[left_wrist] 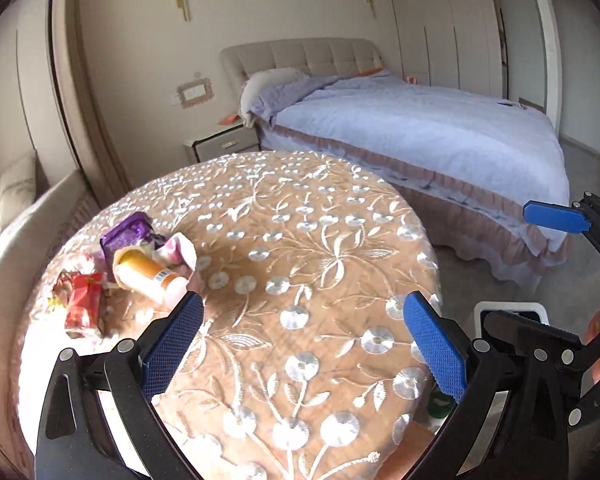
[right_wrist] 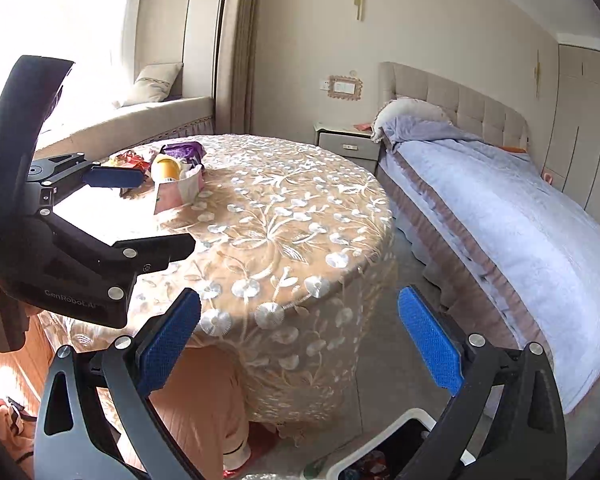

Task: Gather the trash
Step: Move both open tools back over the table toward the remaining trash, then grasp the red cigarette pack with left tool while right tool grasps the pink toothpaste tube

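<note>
Sunlit bedroom surroundings framed our round worktop [left_wrist: 300, 240], draped in a tan cloth embroidered with silvery flowers, with a bed [left_wrist: 420, 136] under a pale blue cover beyond it and a nightstand [left_wrist: 224, 144] by the headboard. We found the trash heaped at the worktop's left edge near the window seat [right_wrist: 140, 116]. An orange bottle [left_wrist: 148, 276] lay on its side, its long axis running from upper left to lower right in the left wrist view, its base toward the purple wrapper [left_wrist: 128, 234] and its white neck toward our left gripper [left_wrist: 300, 320]. A barcode label showed on the bottle, but we could not read it. A pink-and-white carton [left_wrist: 178, 252] leaned beside it, and a crumpled red packet [left_wrist: 82, 304] lay further left, its print washed out by glare.

We held the left gripper above the worktop with its jaws spread wide and nothing between them, one blue pad [left_wrist: 172, 344] just beside the bottle's neck. Our right gripper [right_wrist: 300, 332] hovered off the worktop's edge, jaws likewise released and empty. "CenRobot" was legible on the left gripper's body in the right wrist view. A white-rimmed bin [right_wrist: 404, 428] sat on the floor below, partly cut off, its contents hard to make out.
</note>
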Available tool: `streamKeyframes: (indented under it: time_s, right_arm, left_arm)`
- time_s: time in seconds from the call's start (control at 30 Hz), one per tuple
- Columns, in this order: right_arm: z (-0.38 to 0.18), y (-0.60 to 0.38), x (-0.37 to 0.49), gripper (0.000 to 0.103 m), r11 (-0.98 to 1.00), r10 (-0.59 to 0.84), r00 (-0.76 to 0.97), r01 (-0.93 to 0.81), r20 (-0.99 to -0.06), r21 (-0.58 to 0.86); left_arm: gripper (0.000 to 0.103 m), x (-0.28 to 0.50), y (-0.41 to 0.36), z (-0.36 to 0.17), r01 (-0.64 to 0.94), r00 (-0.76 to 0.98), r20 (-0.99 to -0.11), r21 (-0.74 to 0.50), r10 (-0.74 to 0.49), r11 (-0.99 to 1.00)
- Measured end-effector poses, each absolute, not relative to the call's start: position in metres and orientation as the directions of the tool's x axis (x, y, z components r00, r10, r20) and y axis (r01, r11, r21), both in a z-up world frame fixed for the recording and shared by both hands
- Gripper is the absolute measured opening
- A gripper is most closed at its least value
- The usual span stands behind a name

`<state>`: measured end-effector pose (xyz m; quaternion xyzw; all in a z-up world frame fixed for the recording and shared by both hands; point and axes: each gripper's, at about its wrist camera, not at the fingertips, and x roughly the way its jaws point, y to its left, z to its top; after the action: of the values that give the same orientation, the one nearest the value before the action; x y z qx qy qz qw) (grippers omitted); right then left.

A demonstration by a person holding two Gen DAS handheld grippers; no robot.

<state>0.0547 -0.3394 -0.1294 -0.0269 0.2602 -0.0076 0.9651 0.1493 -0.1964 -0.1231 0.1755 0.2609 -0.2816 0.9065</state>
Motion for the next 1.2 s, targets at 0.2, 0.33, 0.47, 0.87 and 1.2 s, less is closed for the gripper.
streamKeyframes:
  time_s: [0.2,0.33,0.47,0.87,1.2]
  right_arm:
    - [-0.115,-0.292,0.105,0.099,0.998,0.033,0.871,-0.055,-0.49,-0.03]
    - [-0.106,-0.269,0.139,0.099,0.997,0.057,0.867,-0.071,-0.494,-0.01]
    - [-0.101,-0.253,0.176,0.099,0.998,0.047,0.857,-0.064,-0.513,-0.016]
    - [-0.121,-0.235,0.286,0.099,0.998,-0.007,0.791,-0.03,-0.611,-0.05]
    - [-0.155,-0.236,0.332,0.039,0.995,0.096,0.648,-0.077,-0.755,0.061]
  left_arm:
    - [0.098,0.181,-0.138,-0.119,0.482,0.756,-0.571,0.155,-0.32,0.862]
    - [0.098,0.205,-0.106,-0.115,0.405,0.785,-0.567,0.168,-0.248,0.899]
    - [0.098,0.238,-0.079,-0.115,0.33,0.789,-0.589,0.165,-0.176,0.929]
    - [0.098,0.331,-0.04,-0.147,0.253,0.691,-0.713,0.09,-0.115,0.963]
    - [0.084,0.375,-0.037,-0.172,0.274,0.578,-0.803,0.022,-0.146,0.962]
